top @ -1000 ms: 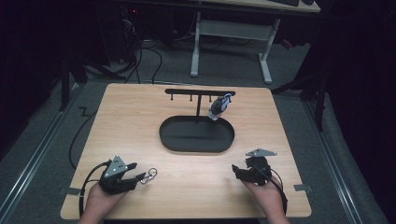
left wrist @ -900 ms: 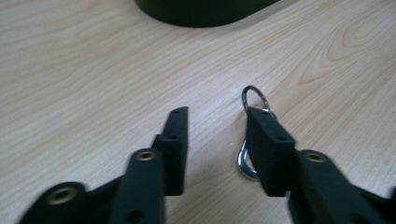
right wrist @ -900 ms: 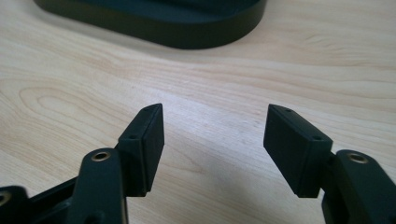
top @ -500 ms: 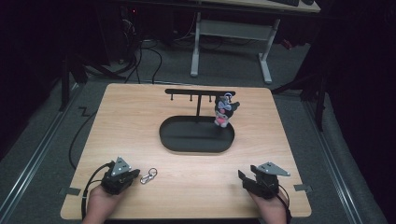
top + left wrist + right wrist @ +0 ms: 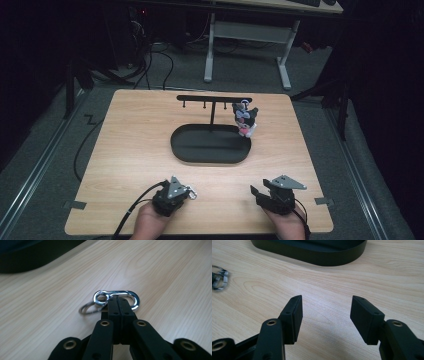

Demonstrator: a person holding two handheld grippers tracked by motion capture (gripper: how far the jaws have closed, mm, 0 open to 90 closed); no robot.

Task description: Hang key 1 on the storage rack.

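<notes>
The closed left hand-held gripper (image 5: 117,305) pinches a shiny silver clip (image 5: 117,298), hiding its middle; an attached ring (image 5: 86,309) lies on the surface (image 5: 162,270). The right hand-held gripper (image 5: 325,307) stands open, empty.

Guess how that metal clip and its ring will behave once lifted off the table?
Probably stiff and light: the clip is thin polished metal. The loose ring would likely swing. Its slick surface might slip, since the left claw pinches only one thin edge.
</notes>
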